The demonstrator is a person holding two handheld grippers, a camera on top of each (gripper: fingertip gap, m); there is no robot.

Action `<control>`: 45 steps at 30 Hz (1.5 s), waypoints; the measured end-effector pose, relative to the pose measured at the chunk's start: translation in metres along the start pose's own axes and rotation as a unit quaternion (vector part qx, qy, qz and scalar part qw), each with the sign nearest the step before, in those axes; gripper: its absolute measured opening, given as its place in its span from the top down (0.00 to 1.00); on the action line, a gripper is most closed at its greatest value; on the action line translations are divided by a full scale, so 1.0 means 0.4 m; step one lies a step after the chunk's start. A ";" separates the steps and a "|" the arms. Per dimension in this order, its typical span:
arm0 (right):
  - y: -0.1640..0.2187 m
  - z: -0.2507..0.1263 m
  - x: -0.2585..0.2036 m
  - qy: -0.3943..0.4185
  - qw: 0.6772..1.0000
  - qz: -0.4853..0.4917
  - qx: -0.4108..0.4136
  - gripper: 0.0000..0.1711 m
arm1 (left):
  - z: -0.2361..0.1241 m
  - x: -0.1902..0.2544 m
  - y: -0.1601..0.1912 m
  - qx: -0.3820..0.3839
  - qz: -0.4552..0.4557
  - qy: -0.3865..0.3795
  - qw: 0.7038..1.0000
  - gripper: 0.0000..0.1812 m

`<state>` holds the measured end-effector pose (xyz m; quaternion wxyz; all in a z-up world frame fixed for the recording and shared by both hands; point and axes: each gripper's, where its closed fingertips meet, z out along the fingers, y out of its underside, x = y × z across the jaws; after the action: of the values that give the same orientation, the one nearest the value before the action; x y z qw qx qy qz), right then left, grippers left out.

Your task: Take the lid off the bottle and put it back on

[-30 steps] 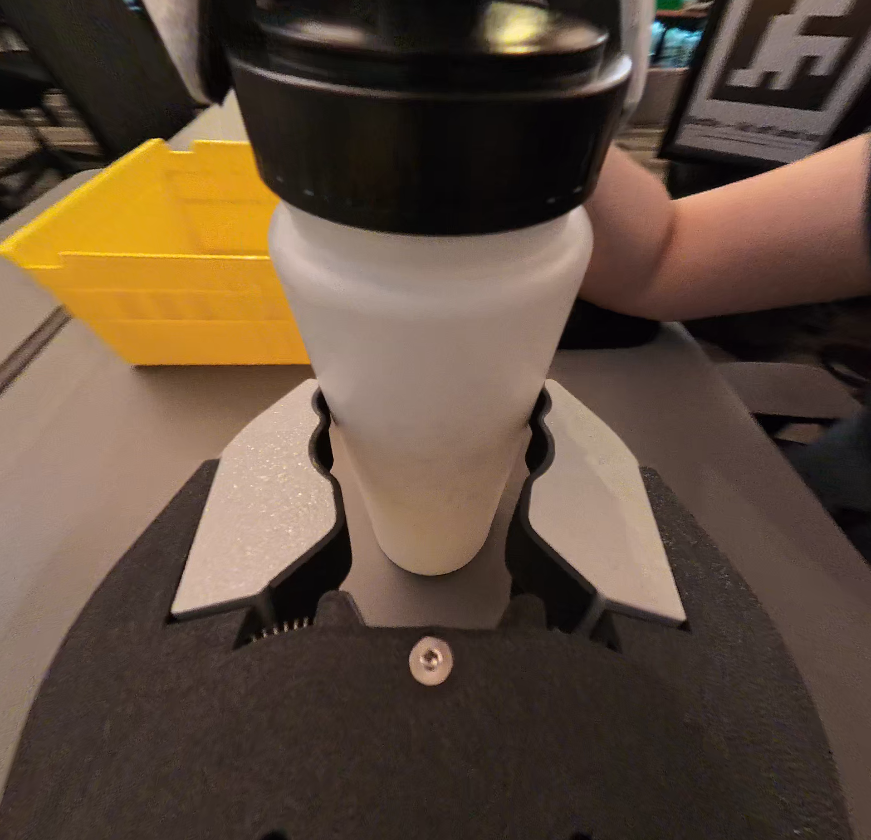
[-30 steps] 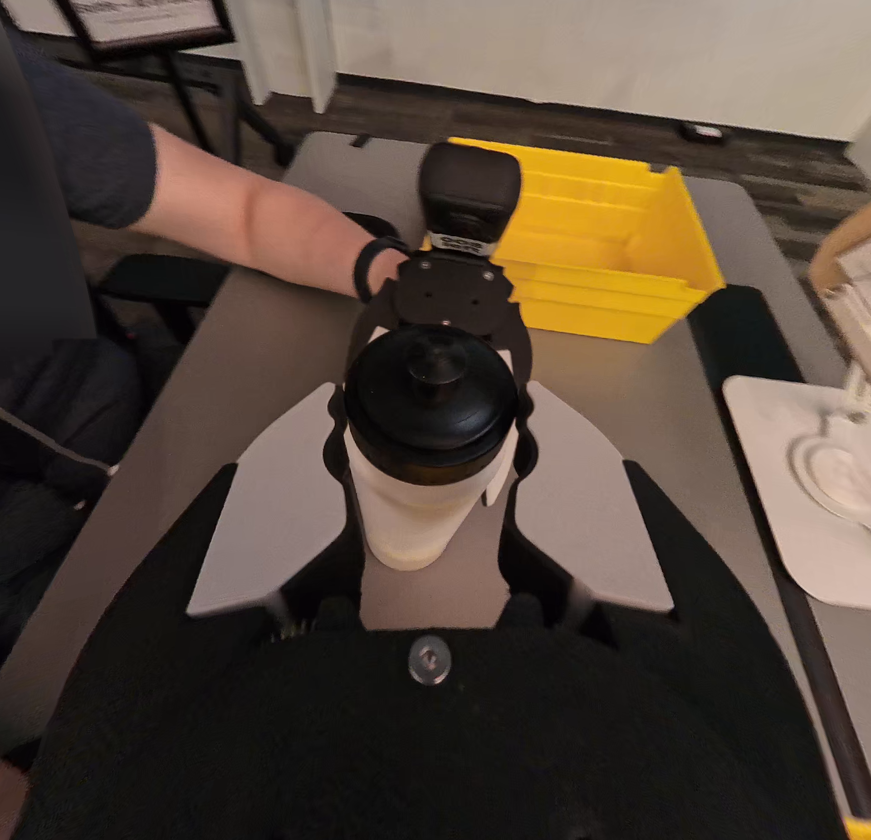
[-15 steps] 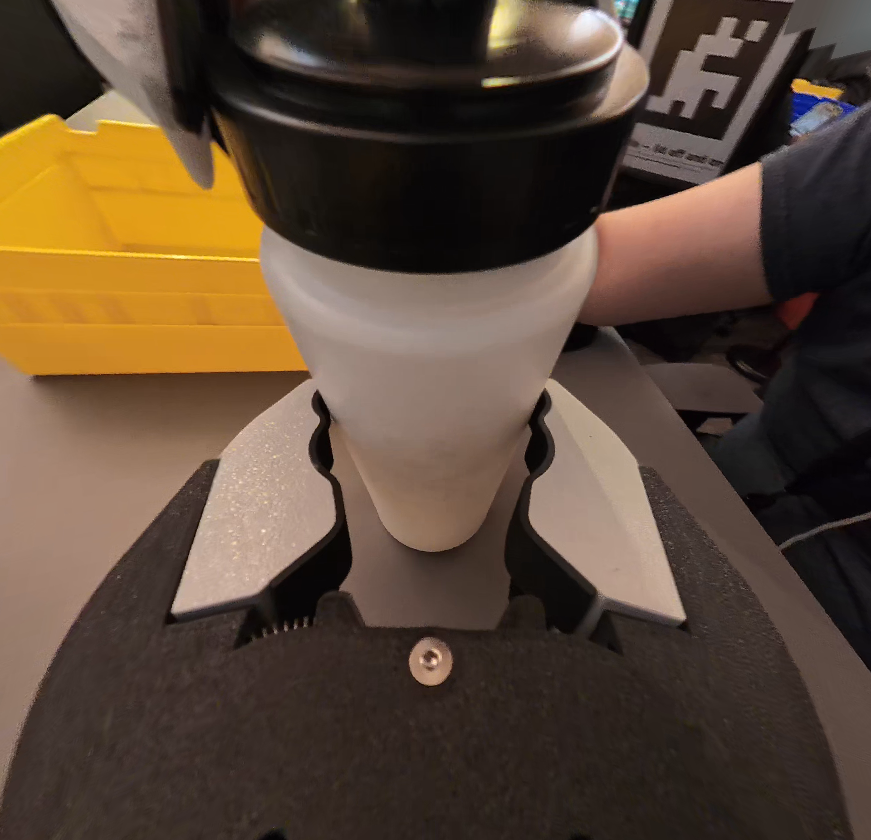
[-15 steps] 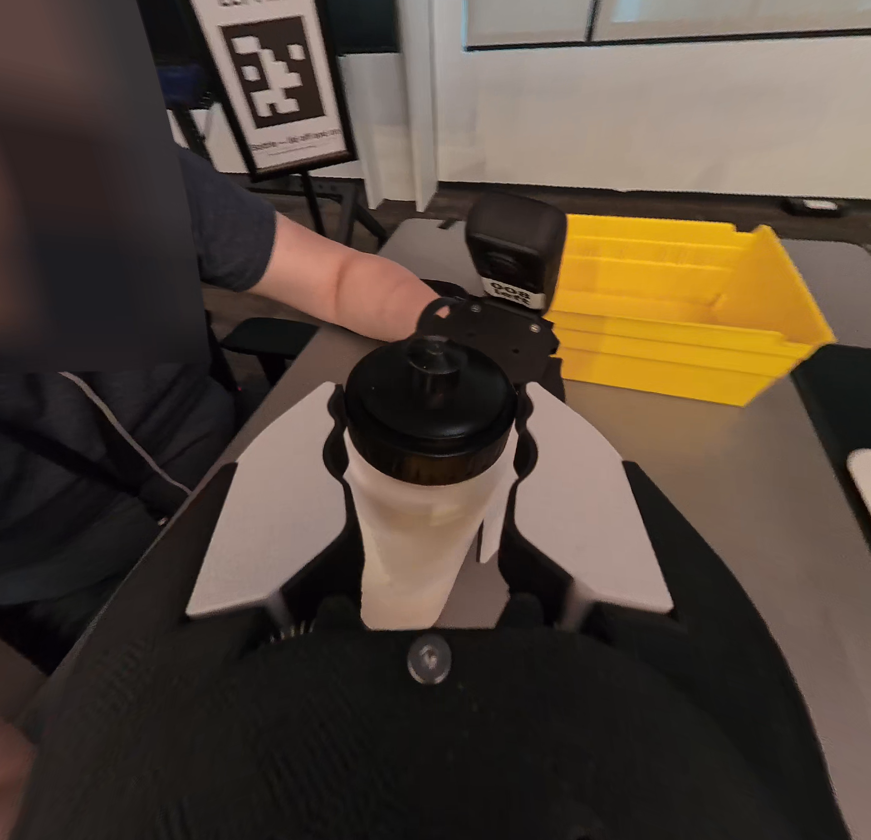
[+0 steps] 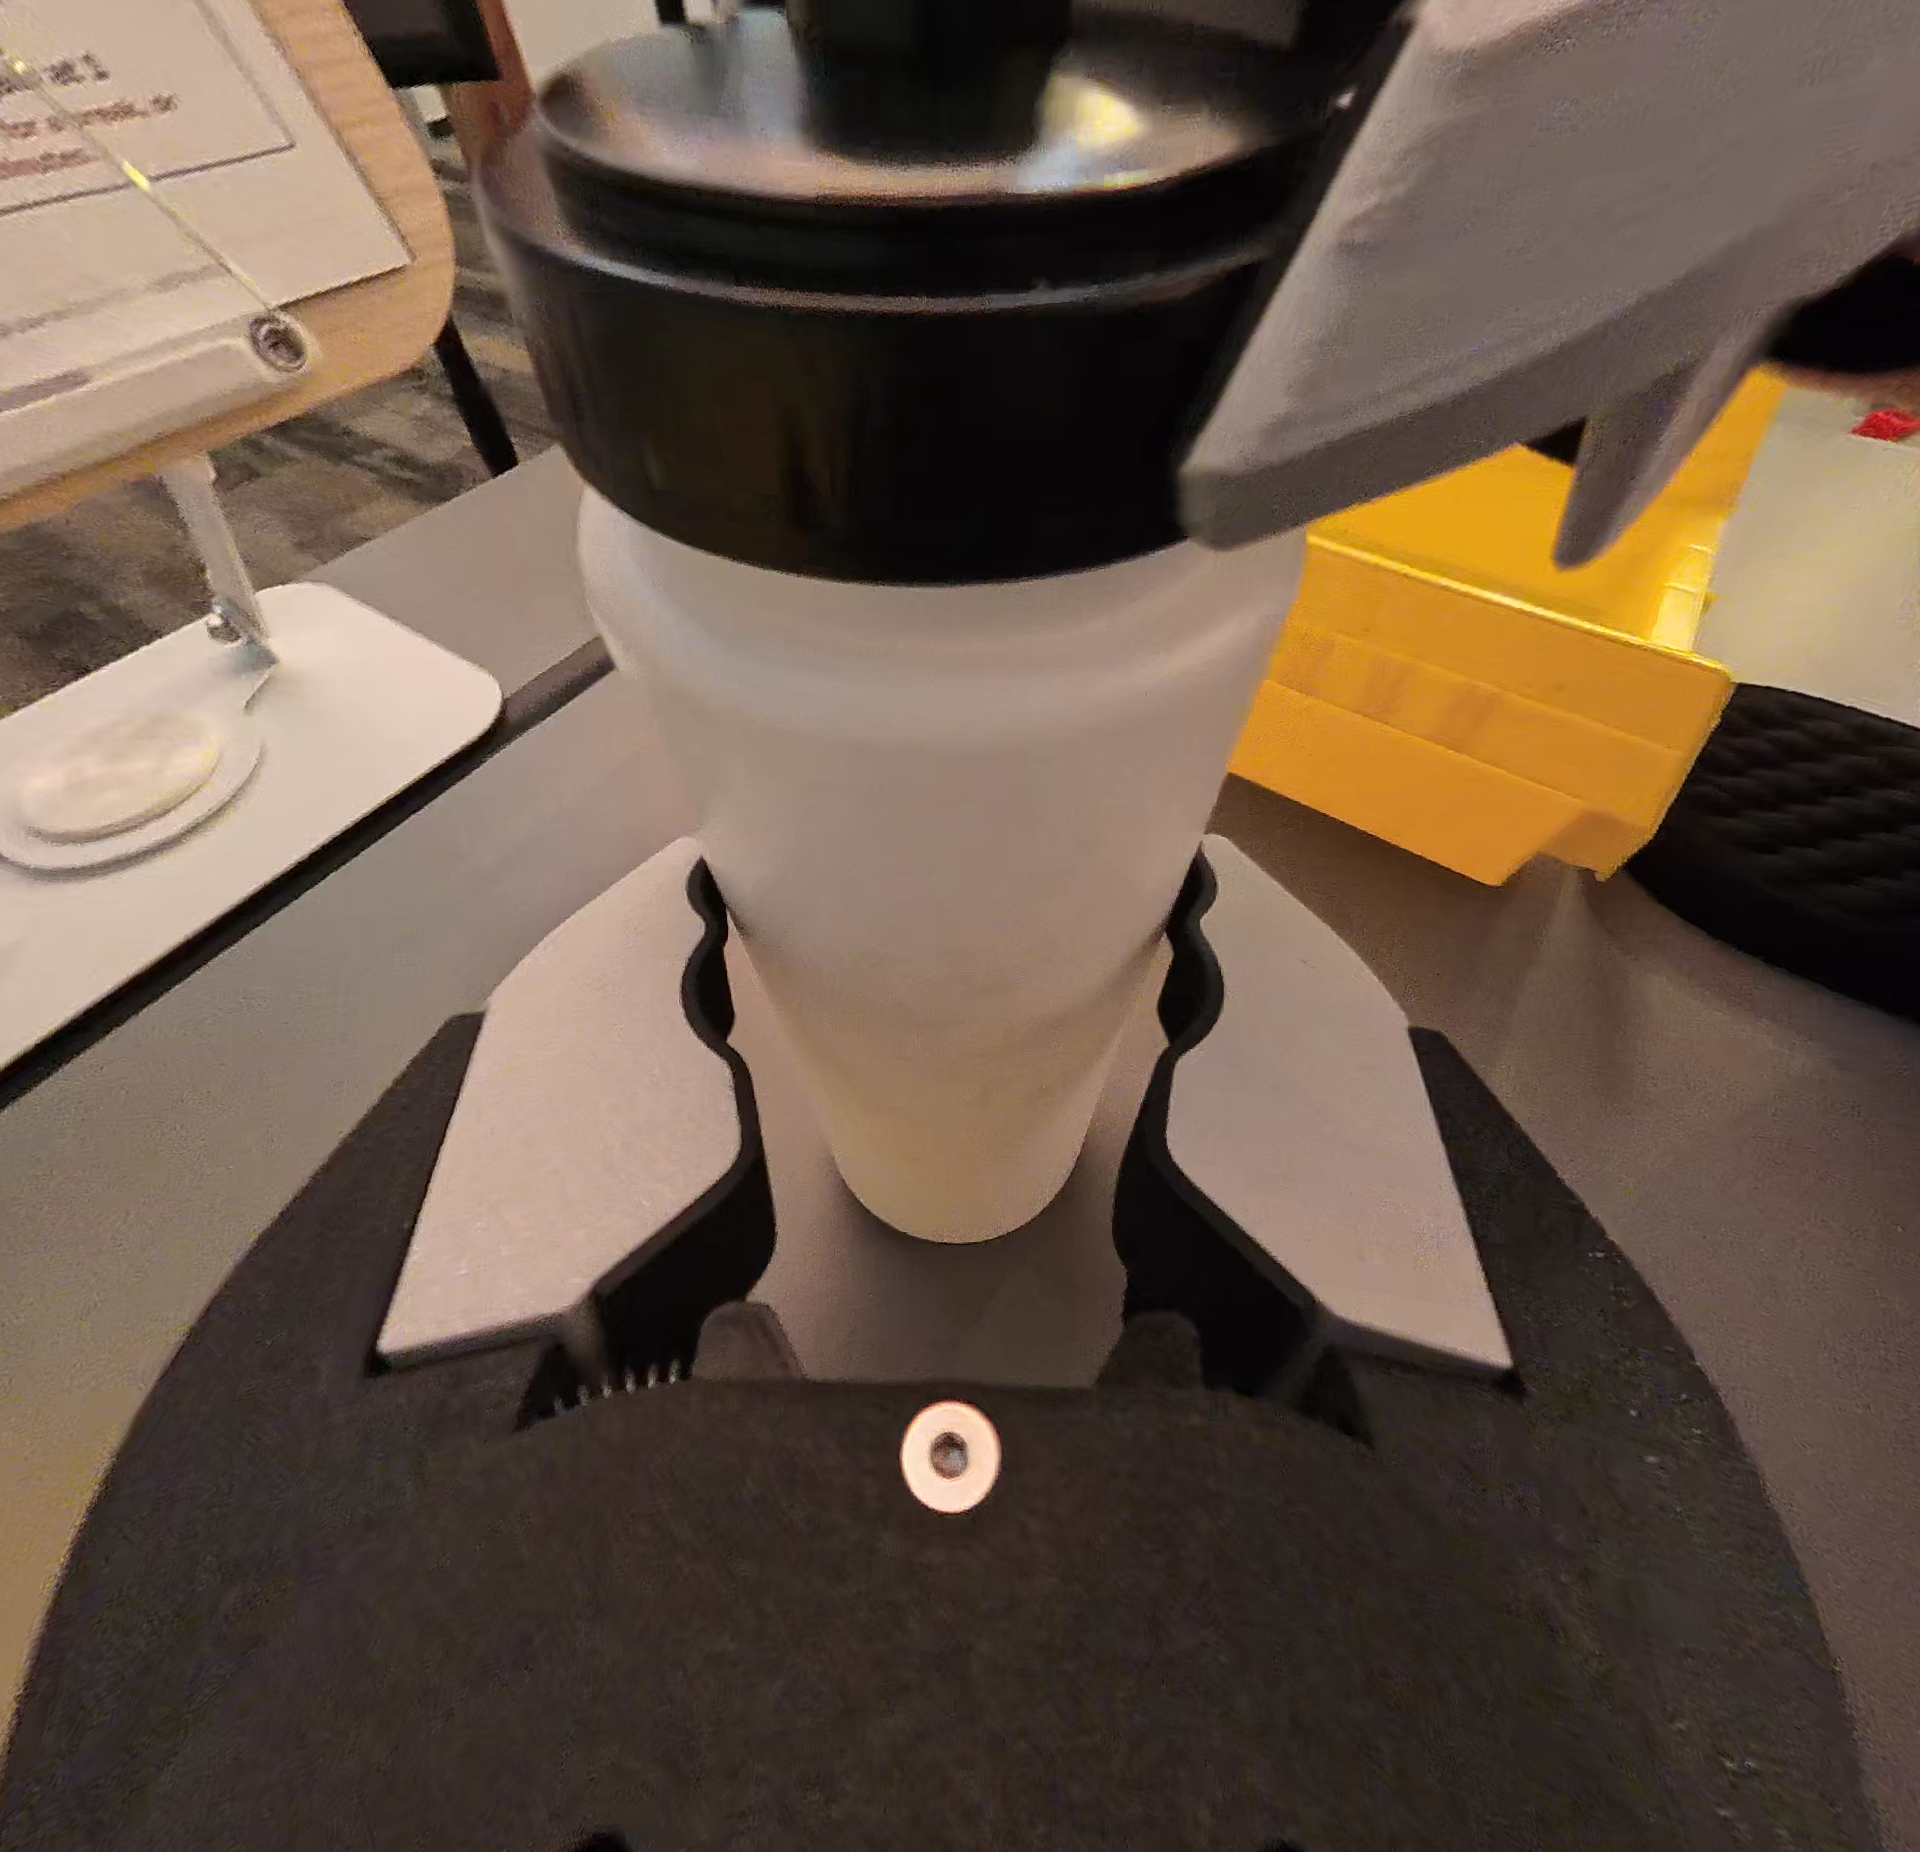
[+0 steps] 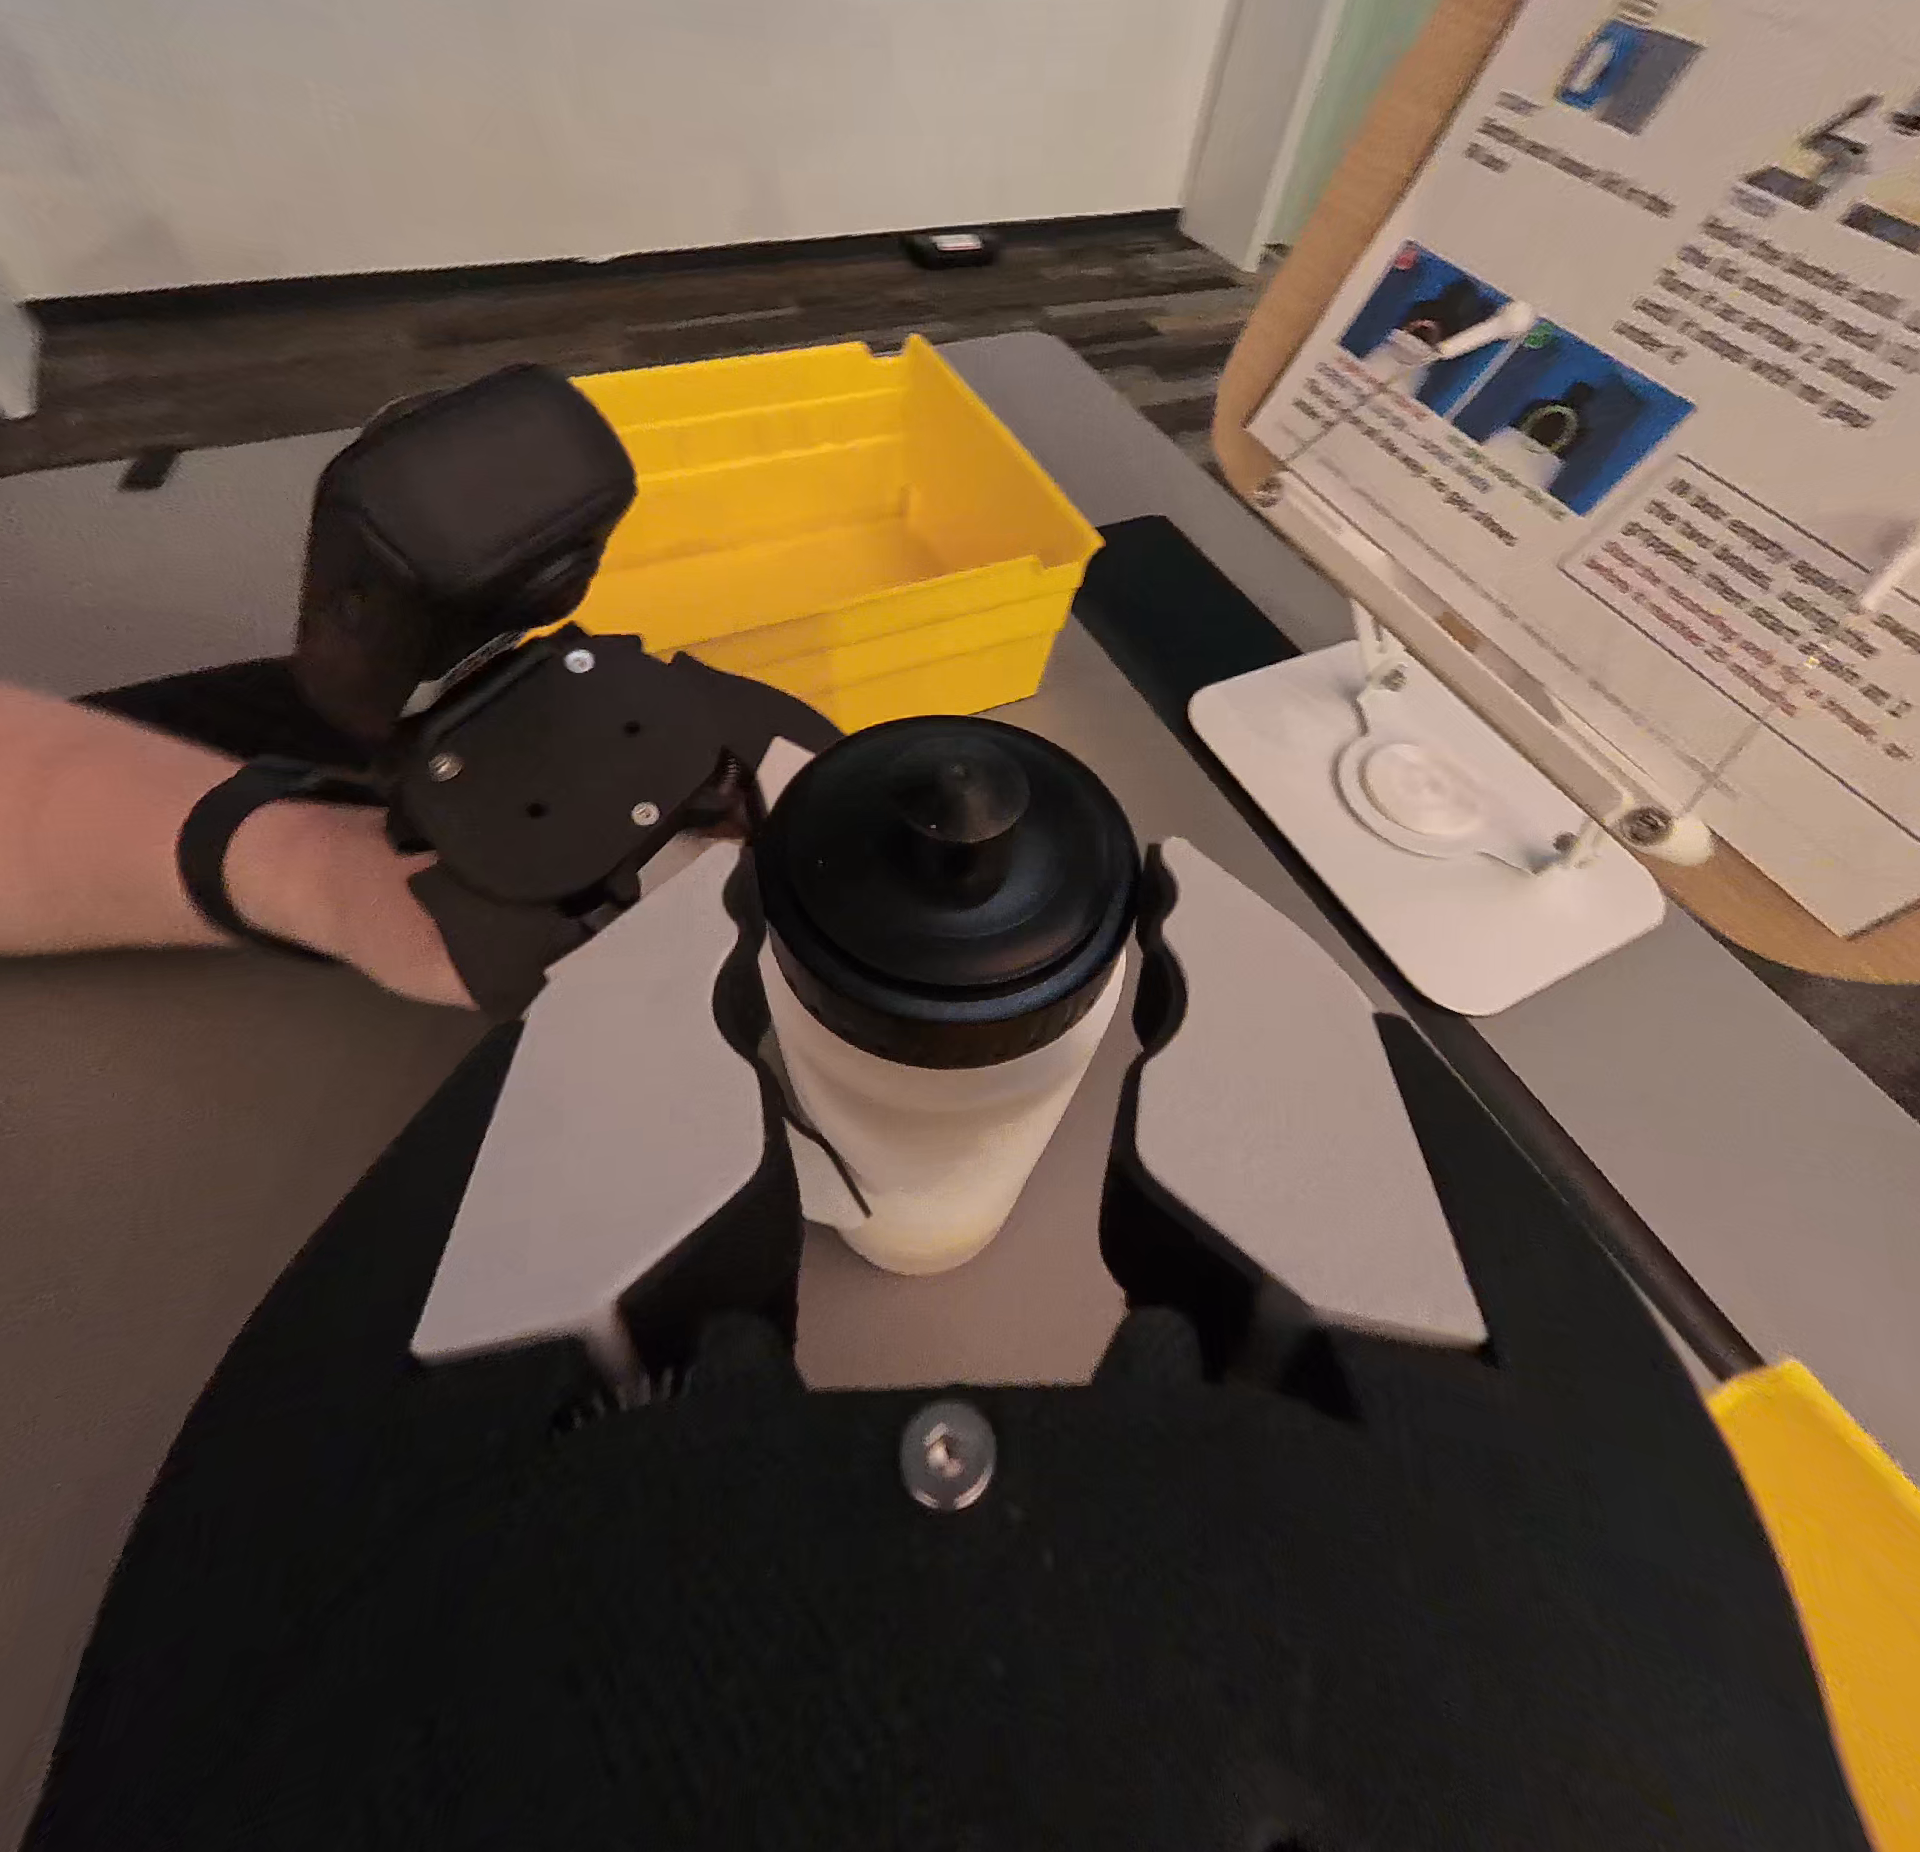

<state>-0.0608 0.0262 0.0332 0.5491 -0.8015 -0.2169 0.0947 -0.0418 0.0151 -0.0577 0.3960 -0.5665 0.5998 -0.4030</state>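
A white translucent bottle [image 5: 935,815] stands on the grey table [image 5: 312,1023] with its black lid [image 5: 862,379] on top. My left gripper [image 5: 951,929] is shut on the bottle's lower body, one finger on each side. My right gripper [image 6: 940,919] reaches in from above, and its grey fingers [image 6: 1247,1075] press both sides of the lid [image 6: 945,857]. The bottle [image 6: 925,1127] shows below the lid in the right wrist view. One right finger [image 5: 1558,244] shows against the lid in the left wrist view. The left gripper's black body [image 6: 540,763] sits behind the bottle, held by a person's hand [image 6: 291,888].
A yellow bin [image 6: 831,555] stands on the table behind the bottle; it also shows in the left wrist view [image 5: 1455,711]. A picture board on a white stand [image 6: 1455,846] is to the right, with a black pad [image 6: 1174,597] beside the bin. Another yellow corner [image 6: 1829,1542] is near right. Spacing between my two grippers at the tips: around 9 centimetres.
Both views have swung round the bottle: the person's arm has left the left wrist view, and the board and stand have come in. The lid stays on the bottle. Both grips are unchanged.
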 end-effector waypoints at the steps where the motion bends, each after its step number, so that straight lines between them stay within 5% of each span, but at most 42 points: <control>1: -0.002 0.006 0.002 0.016 1.000 0.005 0.000 0.59 | -0.001 -0.005 0.001 -0.001 -0.005 -0.004 1.000 0.55; 7: -0.011 -0.012 -0.019 -0.030 1.000 -0.001 0.008 0.51 | -0.001 0.009 0.002 -0.004 0.005 0.034 0.999 0.55; 17: -0.013 -0.056 -0.030 -0.152 0.986 0.012 0.065 0.53 | -0.003 0.067 0.003 -0.007 0.034 0.107 0.994 0.55; 24: 0.010 -0.029 -0.030 -0.109 0.994 -0.012 0.016 0.58 | -0.002 0.056 0.004 -0.018 0.027 0.081 0.996 0.55; 33: -0.013 0.028 0.008 0.072 0.996 0.046 0.027 0.58 | -0.011 -0.016 0.009 -0.027 -0.012 -0.016 0.999 0.55; 45: -0.074 -0.117 0.033 -0.150 0.967 0.151 0.137 0.55 | -0.084 0.122 -0.050 -0.031 -0.131 0.261 0.956 0.55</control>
<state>-0.0381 0.0019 0.0794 0.5942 -0.7189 -0.1578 0.3244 -0.0680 -0.0332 -0.0279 0.1518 -0.5273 0.6154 -0.5659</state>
